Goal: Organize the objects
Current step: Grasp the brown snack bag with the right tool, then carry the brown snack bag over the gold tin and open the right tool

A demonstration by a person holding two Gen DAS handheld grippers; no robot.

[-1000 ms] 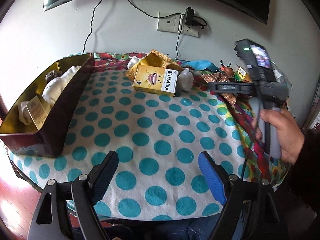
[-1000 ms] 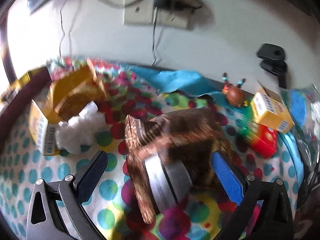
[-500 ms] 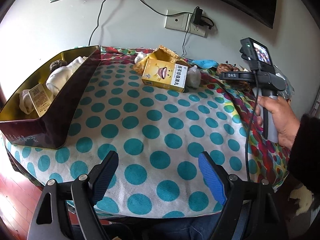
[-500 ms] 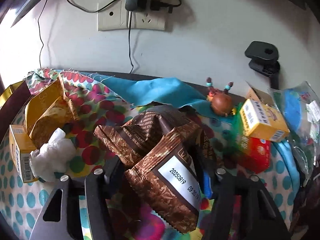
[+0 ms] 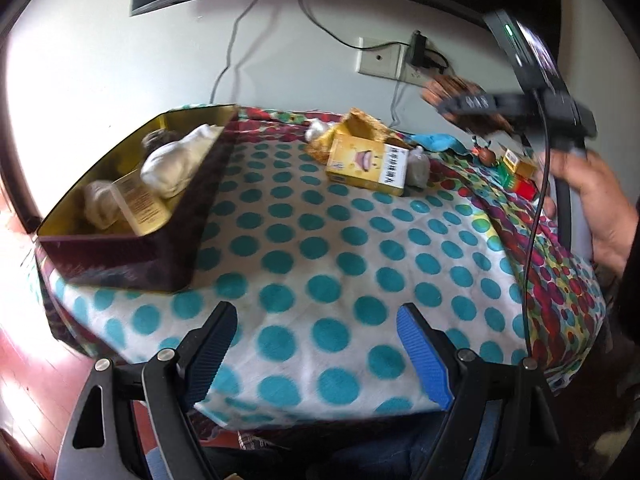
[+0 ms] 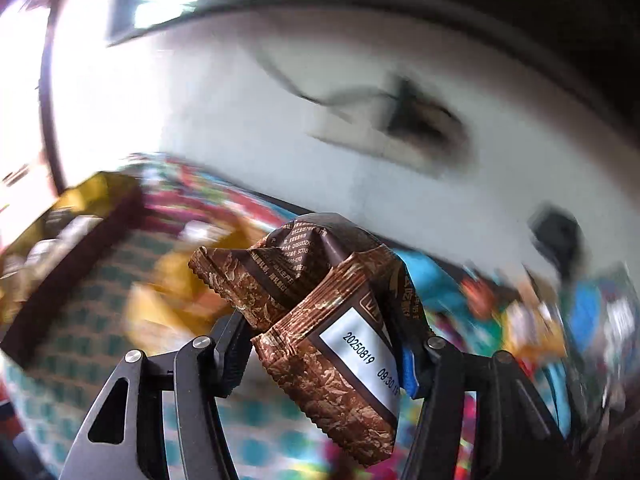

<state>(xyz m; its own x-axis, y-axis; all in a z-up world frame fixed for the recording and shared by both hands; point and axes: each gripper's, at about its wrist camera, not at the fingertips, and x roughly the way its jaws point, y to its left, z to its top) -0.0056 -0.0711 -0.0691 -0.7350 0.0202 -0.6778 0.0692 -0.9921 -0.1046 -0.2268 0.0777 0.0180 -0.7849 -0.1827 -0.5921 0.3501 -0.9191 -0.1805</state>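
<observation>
My right gripper (image 6: 320, 344) is shut on a brown snack packet (image 6: 320, 320) with a white date label and holds it in the air above the table. In the left wrist view the right gripper (image 5: 464, 102) is raised at the upper right with the brown packet (image 5: 476, 120) in it. My left gripper (image 5: 316, 348) is open and empty over the near edge of the dotted cloth. A dark red box with a gold inside (image 5: 176, 216) stands at the left and holds white bundles and a small carton.
A yellow medicine box (image 5: 368, 164), a white wad (image 5: 418, 166) and an open gold carton (image 5: 360, 126) lie at the back. Small red and yellow boxes (image 5: 518, 176) and a brown figurine (image 5: 486, 154) lie at the back right. A wall socket (image 5: 380, 62) is behind.
The right gripper closed on the brown packet and has lifted it off the table, swinging left toward the box. The left gripper stayed open and shifted a little to the left.
</observation>
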